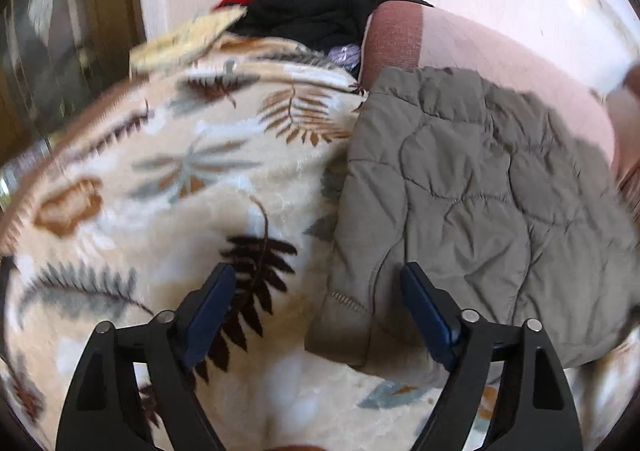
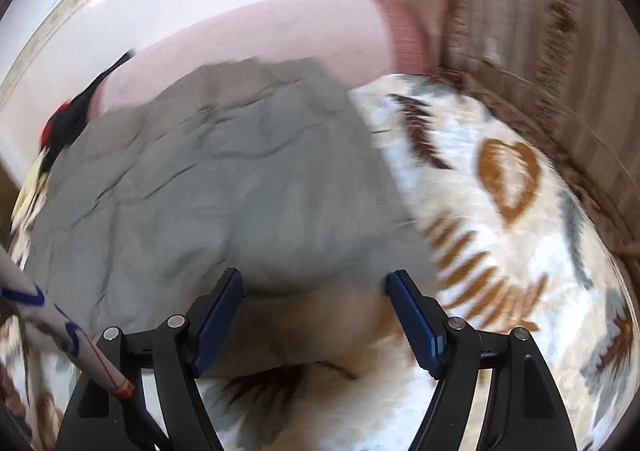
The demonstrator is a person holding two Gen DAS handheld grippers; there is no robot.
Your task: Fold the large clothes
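Note:
A grey-olive quilted jacket (image 1: 472, 195) lies folded in a flat block on a cream blanket with a leaf print (image 1: 168, 187). My left gripper (image 1: 318, 275) is open and empty, hovering over the jacket's near left corner and the blanket beside it. In the right wrist view the jacket (image 2: 208, 187) fills the left and middle. My right gripper (image 2: 314, 283) is open and empty above the jacket's near edge. This view is blurred by motion.
A pile of black and red clothes (image 1: 320, 15) lies at the far end of the bed against a pink headboard (image 1: 500, 51). A beige patterned cushion or sofa side (image 2: 540, 51) stands at the right. A white patterned sleeve (image 2: 60, 323) crosses the lower left.

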